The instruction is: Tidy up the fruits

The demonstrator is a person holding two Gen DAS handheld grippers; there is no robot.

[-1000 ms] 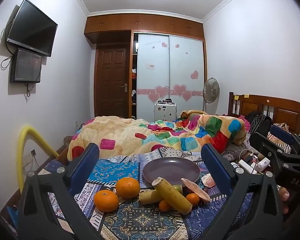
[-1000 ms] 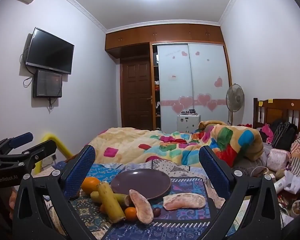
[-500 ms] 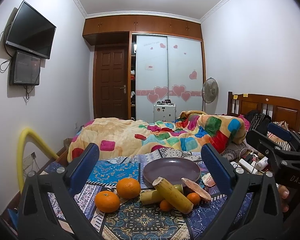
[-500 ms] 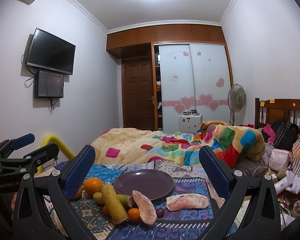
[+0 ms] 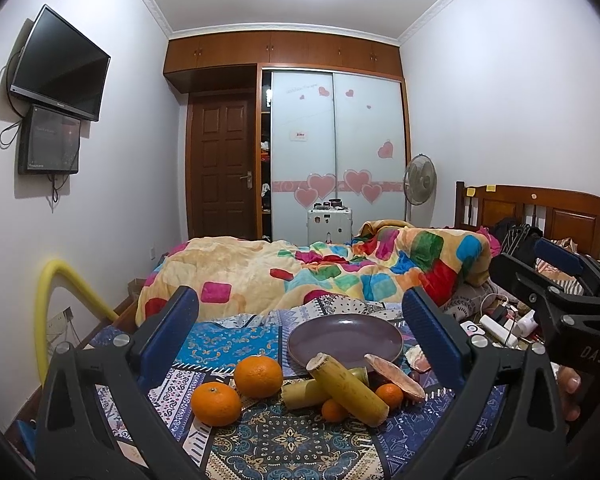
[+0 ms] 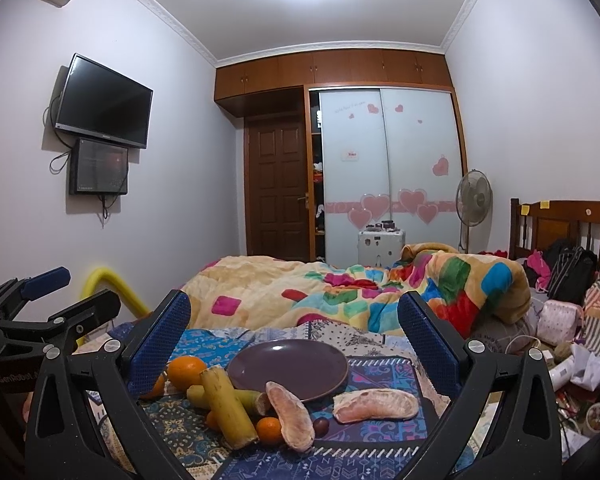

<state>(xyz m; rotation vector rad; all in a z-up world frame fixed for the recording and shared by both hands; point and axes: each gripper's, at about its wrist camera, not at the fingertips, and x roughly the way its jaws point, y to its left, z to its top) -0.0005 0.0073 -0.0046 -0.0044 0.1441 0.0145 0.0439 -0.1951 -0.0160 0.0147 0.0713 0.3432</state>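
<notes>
From the left wrist, the left gripper (image 5: pixel 300 320) hangs wide apart with nothing in it above a patterned cloth (image 5: pixel 284 444). On the cloth lie two round, dimpled oranges (image 5: pixel 236 389), a smooth yellow-green cane stalk (image 5: pixel 346 388) and a glossy purple plate (image 5: pixel 345 338), bare of fruit.

From the right wrist, the right gripper (image 6: pixel 294 322) likewise gapes wide. Two pale, fibrous pomelo segments (image 6: pixel 374 404) lie just beside the plate (image 6: pixel 288 368).

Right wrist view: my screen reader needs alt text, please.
The open right gripper hovers empty over a patterned cloth holding an empty purple plate, oranges, sugarcane pieces and two pomelo segments. A bed with a colourful blanket lies behind.
</notes>
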